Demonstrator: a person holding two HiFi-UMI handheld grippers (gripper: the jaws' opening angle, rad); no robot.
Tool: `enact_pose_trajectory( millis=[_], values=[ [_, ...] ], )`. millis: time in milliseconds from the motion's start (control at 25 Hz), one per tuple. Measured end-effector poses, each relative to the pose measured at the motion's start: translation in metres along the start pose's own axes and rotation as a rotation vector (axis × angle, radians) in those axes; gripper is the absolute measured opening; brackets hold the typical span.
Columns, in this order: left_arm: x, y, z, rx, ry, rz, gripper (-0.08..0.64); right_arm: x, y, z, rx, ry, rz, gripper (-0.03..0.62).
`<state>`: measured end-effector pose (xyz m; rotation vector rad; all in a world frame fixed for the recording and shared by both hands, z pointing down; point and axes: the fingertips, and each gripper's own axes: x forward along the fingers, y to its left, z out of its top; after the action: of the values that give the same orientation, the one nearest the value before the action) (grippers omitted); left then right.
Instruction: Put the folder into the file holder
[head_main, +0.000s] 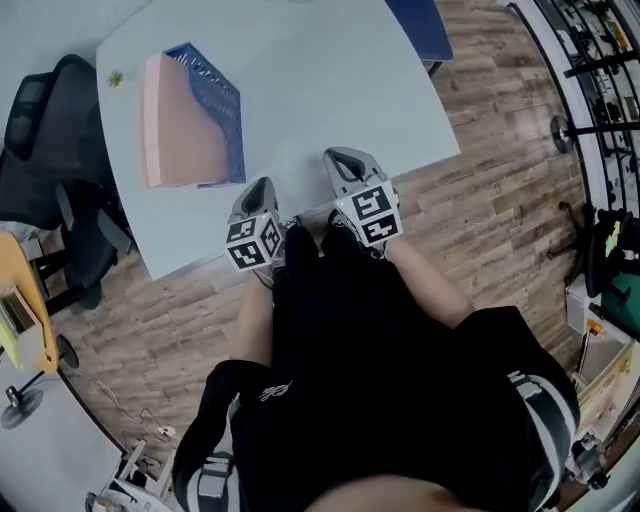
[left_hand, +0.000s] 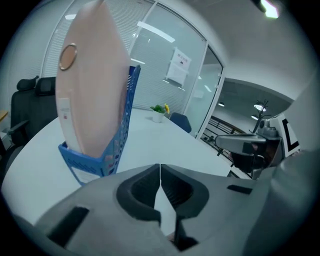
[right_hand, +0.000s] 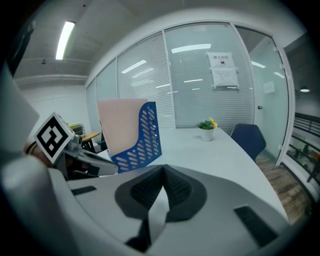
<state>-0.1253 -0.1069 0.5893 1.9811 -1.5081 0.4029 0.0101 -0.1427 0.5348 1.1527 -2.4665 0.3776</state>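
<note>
The pink folder (head_main: 175, 125) stands inside the blue perforated file holder (head_main: 230, 110) on the left part of the white table (head_main: 320, 90). Both grippers hover at the table's near edge, apart from the holder. My left gripper (head_main: 262, 186) has its jaws together with nothing between them, and so does my right gripper (head_main: 345, 156) beside it. The left gripper view shows the folder (left_hand: 90, 85) upright in the holder (left_hand: 117, 145) ahead of the left gripper (left_hand: 160, 169). In the right gripper view, the folder (right_hand: 120, 120) and holder (right_hand: 142, 142) stand left of the right gripper (right_hand: 163, 171).
A black office chair (head_main: 50, 130) stands left of the table and a blue chair (head_main: 420, 25) at its far side. A small potted plant (right_hand: 206, 128) sits on the far part of the table. The person's dark clothing fills the lower head view.
</note>
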Motion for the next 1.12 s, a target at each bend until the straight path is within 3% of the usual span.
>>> enact_pose_trajectory(
  millis=[400,640,1120],
  values=[
    [0.032,-0.057,0.052,0.131,-0.028,-0.228,-0.003,-0.016,-0.031,0.011,0.046,-0.021,-0.187,0.005],
    [0.025,-0.09,0.105,0.27,-0.148,-0.344,-0.003,-0.031,-0.044,0.044,0.041,-0.068,-0.28,0.005],
    [-0.016,-0.139,0.214,0.362,-0.403,-0.43,-0.003,-0.098,-0.069,0.152,-0.034,-0.304,-0.465,0.003]
  ],
)
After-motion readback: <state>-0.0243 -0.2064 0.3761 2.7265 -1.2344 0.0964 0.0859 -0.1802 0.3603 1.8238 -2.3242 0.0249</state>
